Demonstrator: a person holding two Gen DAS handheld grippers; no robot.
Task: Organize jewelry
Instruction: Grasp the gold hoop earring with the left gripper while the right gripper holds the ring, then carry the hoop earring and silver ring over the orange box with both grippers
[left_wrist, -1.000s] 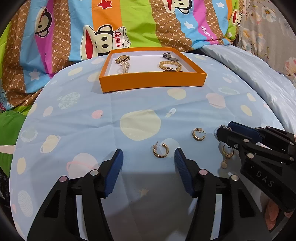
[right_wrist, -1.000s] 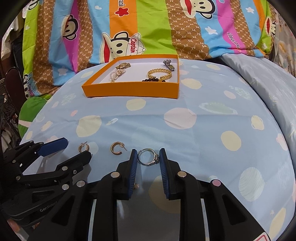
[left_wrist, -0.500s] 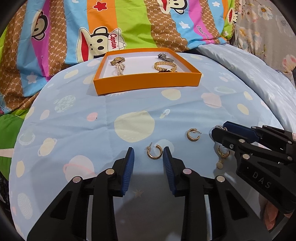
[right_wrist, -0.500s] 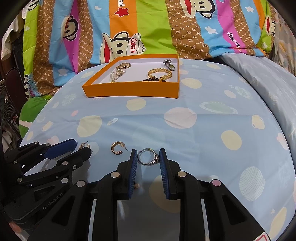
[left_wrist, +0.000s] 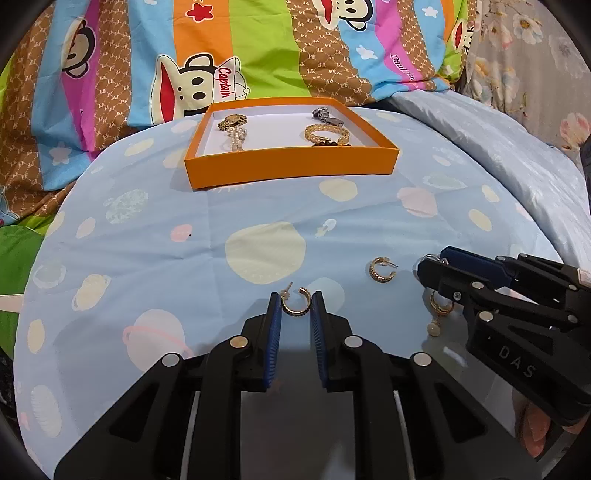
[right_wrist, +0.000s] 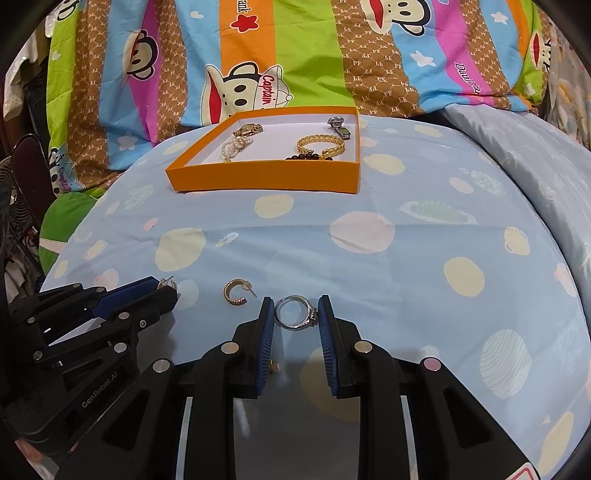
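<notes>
Closing on a gold hoop earring (left_wrist: 296, 303), the left claw (left_wrist: 296, 308) has just been narrowing; its pads now pinch the hoop flat on the bedsheet (left_wrist: 147, 243), post pointing up-left. The right claw (right_wrist: 296, 314) grips a silver ring (right_wrist: 295, 313) across its band, lying flat. Both pieces look light, rigid and slippery: grip across the curve. The orange tray (left_wrist: 291, 168) sits well beyond.

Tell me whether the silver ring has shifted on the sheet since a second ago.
No. The silver ring lies between the right claw pads, same spot beside the gold hoop earring.
</notes>
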